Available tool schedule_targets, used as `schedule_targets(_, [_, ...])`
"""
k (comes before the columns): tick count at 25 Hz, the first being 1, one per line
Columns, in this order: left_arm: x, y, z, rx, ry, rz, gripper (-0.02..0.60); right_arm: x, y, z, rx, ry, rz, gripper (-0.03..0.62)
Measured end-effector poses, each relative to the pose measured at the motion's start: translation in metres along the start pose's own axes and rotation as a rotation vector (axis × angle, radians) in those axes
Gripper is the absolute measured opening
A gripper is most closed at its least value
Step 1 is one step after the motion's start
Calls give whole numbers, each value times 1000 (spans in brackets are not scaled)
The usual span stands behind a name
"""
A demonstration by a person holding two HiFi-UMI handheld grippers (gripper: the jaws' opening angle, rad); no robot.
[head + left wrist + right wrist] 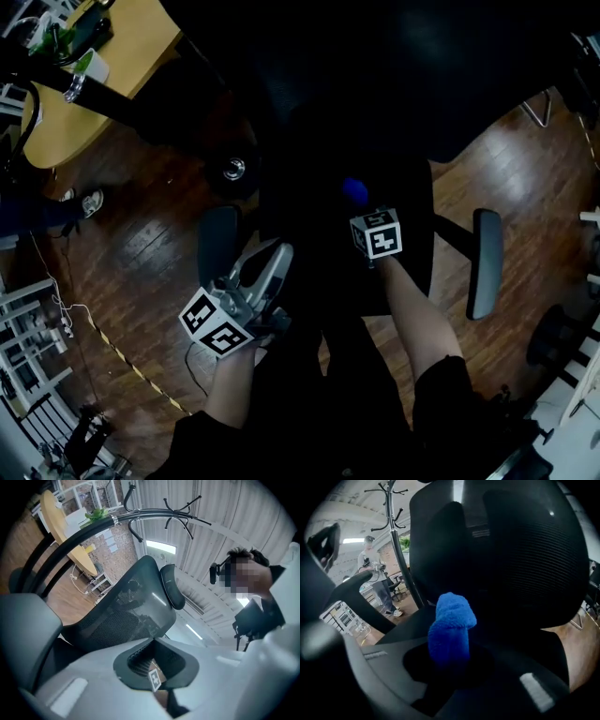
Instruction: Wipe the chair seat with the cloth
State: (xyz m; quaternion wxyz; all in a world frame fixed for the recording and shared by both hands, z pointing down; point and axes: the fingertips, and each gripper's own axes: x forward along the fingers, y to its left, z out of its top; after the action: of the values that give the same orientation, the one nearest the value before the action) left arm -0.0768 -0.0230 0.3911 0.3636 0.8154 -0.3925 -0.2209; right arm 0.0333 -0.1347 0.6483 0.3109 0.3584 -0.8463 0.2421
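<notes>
**Cloth and seat.** The blue cloth (354, 190) is bunched into a roll and clenched between the jaws of the right gripper (366, 208). It lies over the black chair seat (309, 225), a little toward 1 o'clock of the seat's middle and at 11 o'clock of that gripper's marker cube (377, 232). Whether the cloth presses on the seat or hangs just above it cannot be told.

**Progress.** The cloth is in hand and at the seat, so the pick-up is done. The seat is too dark to show any wiped track, so most of the wiping is judged to remain.

**Left gripper.** The left gripper (279, 251) sits at 8 o'clock of the seat, just beside the left armrest (217, 246). Its jaws are together on nothing.

**Views compared.**
- The right gripper view alone shows the cloth (452, 620) standing out beyond the right gripper (450, 660), with the mesh backrest (525, 550) behind it at 12 o'clock.
- The left gripper view shows the closed left gripper (154, 639) tilted up toward the backrest (131, 606) and headrest (172, 587).
- Only the head view shows both armrests, the right armrest (486, 262) and the wooden floor (141, 244).
</notes>
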Motion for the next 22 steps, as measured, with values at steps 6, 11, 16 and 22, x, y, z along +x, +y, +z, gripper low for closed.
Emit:
schedule_targets(6, [-5,5,1,-37,-38,23,-8,64,51,41,-52,21,124,38])
schedule_targets(11, [-7,24,3,-61,-52,28,-8,131,98,66,-75,3,231,38])
schedule_targets(16, [-9,19,-5,-67,-53,21,-8,139,107,56,-90,2,253,38])
schedule_targets(22, [-7,32,-1,-70,-41,26,-8,136,70,46,-86,29,156,38])
